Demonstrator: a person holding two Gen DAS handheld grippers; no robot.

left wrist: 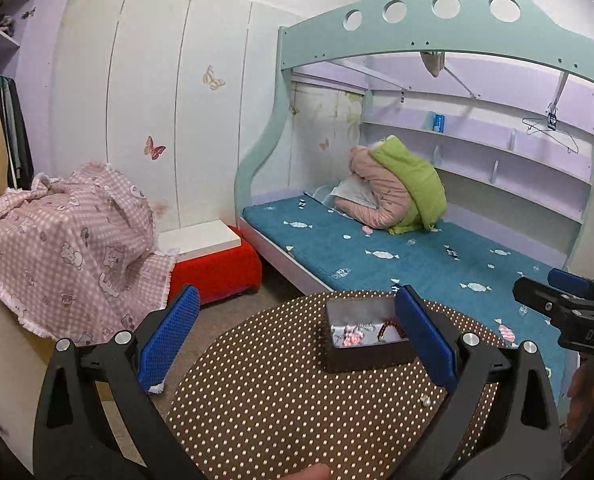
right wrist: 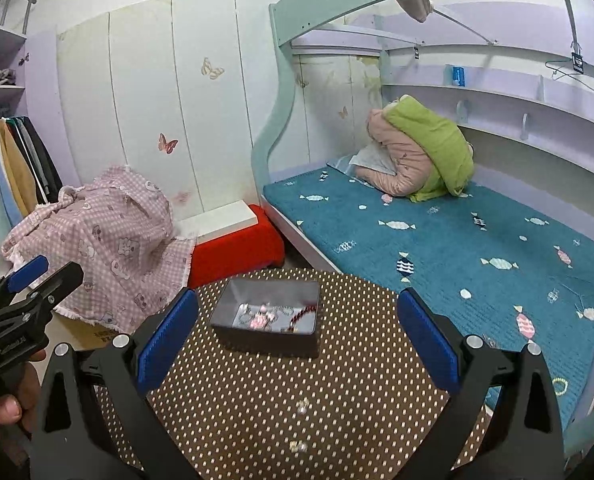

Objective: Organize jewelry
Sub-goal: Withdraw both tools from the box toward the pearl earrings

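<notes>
A dark open jewelry box (left wrist: 367, 350) (right wrist: 271, 334) stands on a round brown polka-dot table (left wrist: 281, 408) (right wrist: 337, 412). Inside lie a red bead string (left wrist: 389, 328) (right wrist: 303, 314) and pink and silver pieces (right wrist: 259, 318). Small silvery jewelry pieces (right wrist: 301, 406) (right wrist: 298, 447) rest on the table nearer me, and one (left wrist: 425, 401) shows in the left wrist view. My left gripper (left wrist: 297, 336) hovers open in front of the box. Behind the loose pieces, my right gripper (right wrist: 297, 340) is held open above the table. Neither holds anything.
A bunk bed with a teal candy-print mattress (left wrist: 417, 264) (right wrist: 477, 248) stands behind and right of the table, with folded bedding (right wrist: 421, 152) on it. At left are a pink checked cloth (left wrist: 65, 248) (right wrist: 113, 240) over a box and a red stool (left wrist: 217, 268) (right wrist: 237, 248).
</notes>
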